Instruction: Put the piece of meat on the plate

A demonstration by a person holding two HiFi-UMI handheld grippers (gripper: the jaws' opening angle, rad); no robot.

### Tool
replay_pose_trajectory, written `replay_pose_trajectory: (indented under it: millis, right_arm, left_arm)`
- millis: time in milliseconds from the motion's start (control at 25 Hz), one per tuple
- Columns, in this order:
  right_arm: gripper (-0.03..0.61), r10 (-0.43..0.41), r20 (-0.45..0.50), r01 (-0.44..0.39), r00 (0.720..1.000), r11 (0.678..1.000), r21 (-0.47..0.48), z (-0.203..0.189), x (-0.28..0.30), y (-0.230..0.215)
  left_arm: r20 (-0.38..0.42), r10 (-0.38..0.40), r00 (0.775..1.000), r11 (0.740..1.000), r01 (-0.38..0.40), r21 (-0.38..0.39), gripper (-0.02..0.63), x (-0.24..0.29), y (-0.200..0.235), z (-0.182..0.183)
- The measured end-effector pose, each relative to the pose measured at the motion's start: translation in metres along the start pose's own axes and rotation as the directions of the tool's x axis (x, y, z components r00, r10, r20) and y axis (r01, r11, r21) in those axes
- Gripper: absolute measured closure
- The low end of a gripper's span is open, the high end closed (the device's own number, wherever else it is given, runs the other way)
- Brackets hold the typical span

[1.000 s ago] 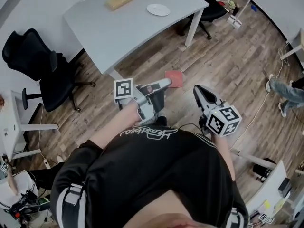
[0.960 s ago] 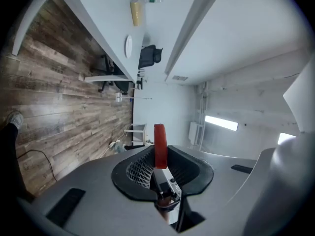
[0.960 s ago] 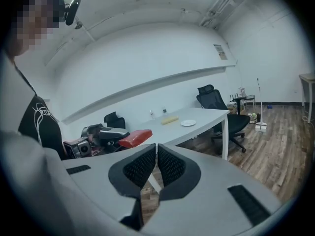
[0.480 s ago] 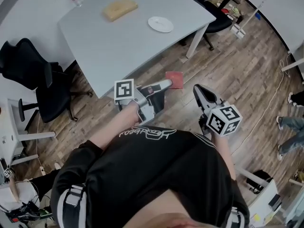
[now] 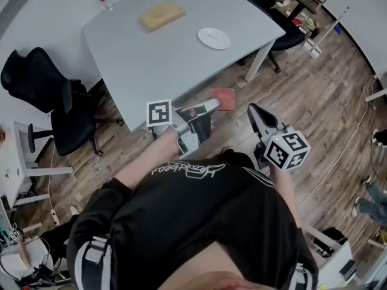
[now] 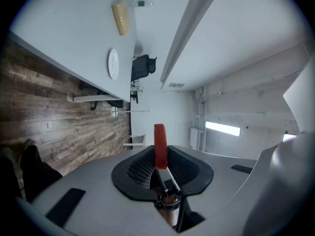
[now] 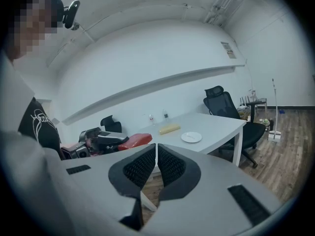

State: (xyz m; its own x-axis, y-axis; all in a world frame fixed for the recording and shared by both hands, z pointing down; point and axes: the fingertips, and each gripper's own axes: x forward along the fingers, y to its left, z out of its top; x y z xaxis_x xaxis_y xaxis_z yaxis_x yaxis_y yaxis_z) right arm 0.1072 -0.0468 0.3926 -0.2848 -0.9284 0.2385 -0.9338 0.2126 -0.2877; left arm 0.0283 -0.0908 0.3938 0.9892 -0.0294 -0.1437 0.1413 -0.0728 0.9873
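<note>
My left gripper (image 5: pixel 213 105) is shut on a flat red piece of meat (image 5: pixel 224 98), which sticks out past its tips above the wooden floor. In the left gripper view the meat (image 6: pixel 160 145) stands edge-on between the jaws. The white plate (image 5: pixel 213 38) lies empty on the grey table (image 5: pixel 157 59), well ahead of both grippers. My right gripper (image 5: pixel 254 111) hangs beside the left one, shut and empty; its jaws (image 7: pixel 155 150) meet. From the right gripper view the meat (image 7: pixel 135 141) shows at the left and the plate (image 7: pixel 191 137) on the table beyond.
A yellow block (image 5: pixel 162 15) lies on the table's far side, near a small glass (image 5: pixel 107 2). One black office chair (image 5: pixel 54 98) stands left of the table and another (image 5: pixel 284 26) at its right end. Someone's feet (image 5: pixel 366 201) show at the far right.
The table and plate have come nearer in the head view as both grippers travelled toward them. The left gripper keeps its hold on the meat; the right stays shut.
</note>
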Motion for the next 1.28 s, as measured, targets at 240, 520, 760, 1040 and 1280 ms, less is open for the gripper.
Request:
replay_pose_trajectory:
  millis: [240,520,760,1040,1280]
  right_arm:
    - [0.561,0.035,0.009,-0.035,0.999,0.999,-0.001,0.010,0.016,-0.008]
    - [0.561,0.080,-0.023,-0.079,0.997,0.997,0.018,0.016,0.059,-0.043]
    - [0.561,0.114,-0.059,-0.112,0.992,0.993,0.034,0.035,0.106,-0.087]
    - [0.561,0.148,-0.085,-0.147,0.985,0.989,0.020,0.075,0.158,-0.144]
    - [0.561,0.202,-0.098,-0.203,0.974,0.979,-0.001,0.105,0.195,-0.176]
  left_arm:
    - [0.041,0.025,0.999,1.000,-0.025,-0.003,0.532,0.001,0.006,0.015]
    - [0.082,0.039,0.996,0.999,-0.038,-0.012,0.532,0.021,0.020,0.054]
    - [0.126,0.050,0.991,0.998,-0.046,-0.036,0.532,0.052,0.035,0.105]
    - [0.190,0.052,0.980,0.998,-0.046,-0.038,0.532,0.092,0.043,0.169]
    - [0.249,0.054,0.967,0.998,-0.047,-0.035,0.532,0.120,0.045,0.211]
